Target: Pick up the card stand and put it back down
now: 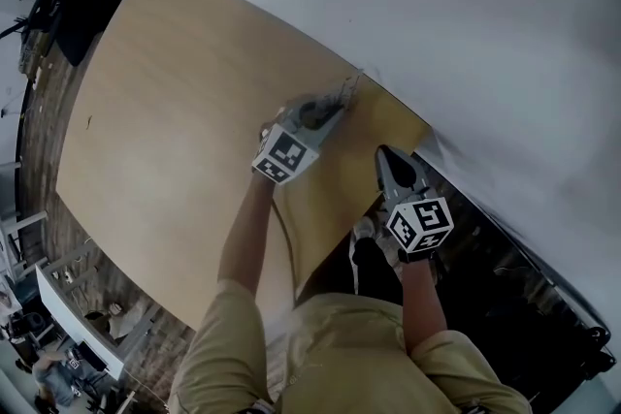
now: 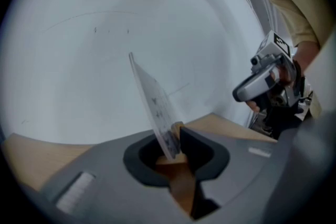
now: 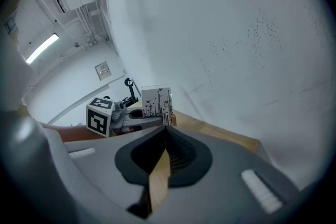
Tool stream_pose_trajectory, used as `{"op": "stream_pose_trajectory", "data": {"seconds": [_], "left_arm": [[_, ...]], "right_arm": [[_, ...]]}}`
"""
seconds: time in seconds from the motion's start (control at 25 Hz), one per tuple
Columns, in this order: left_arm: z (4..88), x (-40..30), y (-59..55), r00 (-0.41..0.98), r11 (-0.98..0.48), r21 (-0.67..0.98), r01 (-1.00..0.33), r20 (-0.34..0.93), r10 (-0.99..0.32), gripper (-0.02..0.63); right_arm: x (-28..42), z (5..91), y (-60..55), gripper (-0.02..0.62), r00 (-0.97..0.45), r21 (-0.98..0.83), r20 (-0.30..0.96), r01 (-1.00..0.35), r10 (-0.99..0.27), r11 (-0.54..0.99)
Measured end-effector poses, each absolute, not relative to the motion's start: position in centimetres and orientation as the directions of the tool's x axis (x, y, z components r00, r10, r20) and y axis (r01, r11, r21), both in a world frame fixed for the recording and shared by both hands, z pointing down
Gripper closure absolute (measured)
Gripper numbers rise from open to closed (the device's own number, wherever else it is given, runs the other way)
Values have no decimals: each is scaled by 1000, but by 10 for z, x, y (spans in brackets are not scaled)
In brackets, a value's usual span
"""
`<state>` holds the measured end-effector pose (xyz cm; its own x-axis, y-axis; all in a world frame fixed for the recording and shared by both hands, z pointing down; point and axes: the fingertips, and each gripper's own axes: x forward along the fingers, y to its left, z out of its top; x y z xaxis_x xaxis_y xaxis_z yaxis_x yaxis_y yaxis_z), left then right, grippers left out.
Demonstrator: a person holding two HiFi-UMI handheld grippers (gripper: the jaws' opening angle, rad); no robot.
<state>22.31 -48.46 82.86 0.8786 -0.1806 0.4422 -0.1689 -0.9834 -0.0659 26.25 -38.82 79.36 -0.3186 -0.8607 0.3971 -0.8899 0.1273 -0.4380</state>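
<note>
Left gripper (image 2: 177, 134) jaws are clamping the card stand (image 2: 155, 105); right gripper (image 3: 167, 131) jaws are sitting together, empty; levelling its base before releasing seems wise.

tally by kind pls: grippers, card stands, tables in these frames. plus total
grippers: 2 (left gripper, shut on the stand; right gripper, shut, with nothing in it)
card stand: 1
table: 1
total: 4
</note>
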Motion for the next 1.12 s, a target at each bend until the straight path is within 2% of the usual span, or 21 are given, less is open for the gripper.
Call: {"op": "stream_pose_trajectory", "data": {"seconds": [0.16, 0.28, 0.32, 0.4, 0.56, 0.92, 1.12], "left_arm": [[856, 215, -476, 848, -988, -109, -107, 508, -148, 538], [865, 211, -473, 816, -985, -117, -124, 553, -169, 532], [865, 209, -474, 812, -983, -110, -147, 555, -183, 510], [862, 206, -474, 804, -975, -94, -202, 553, -220, 412], [841, 187, -473, 769, -939, -107, -326, 548, -329, 345], [759, 118, -413, 661, -805, -82, -587, 526, -535, 331], [708, 95, -359, 611, -710, -73, -700, 455, -648, 371]], "right_arm": [[255, 806, -375, 591, -318, -436, 412, -892, -854, 122], [258, 802, -364, 591, -311, -428, 416, -896, -854, 118], [259, 800, -362, 591, -311, -427, 415, -896, -855, 119], [260, 797, -358, 591, -317, -431, 412, -894, -854, 124], [260, 783, -344, 591, -324, -440, 400, -888, -857, 130], [249, 718, -293, 591, -377, -467, 349, -864, -858, 190], [228, 672, -261, 591, -440, -440, 274, -848, -855, 296]]}}
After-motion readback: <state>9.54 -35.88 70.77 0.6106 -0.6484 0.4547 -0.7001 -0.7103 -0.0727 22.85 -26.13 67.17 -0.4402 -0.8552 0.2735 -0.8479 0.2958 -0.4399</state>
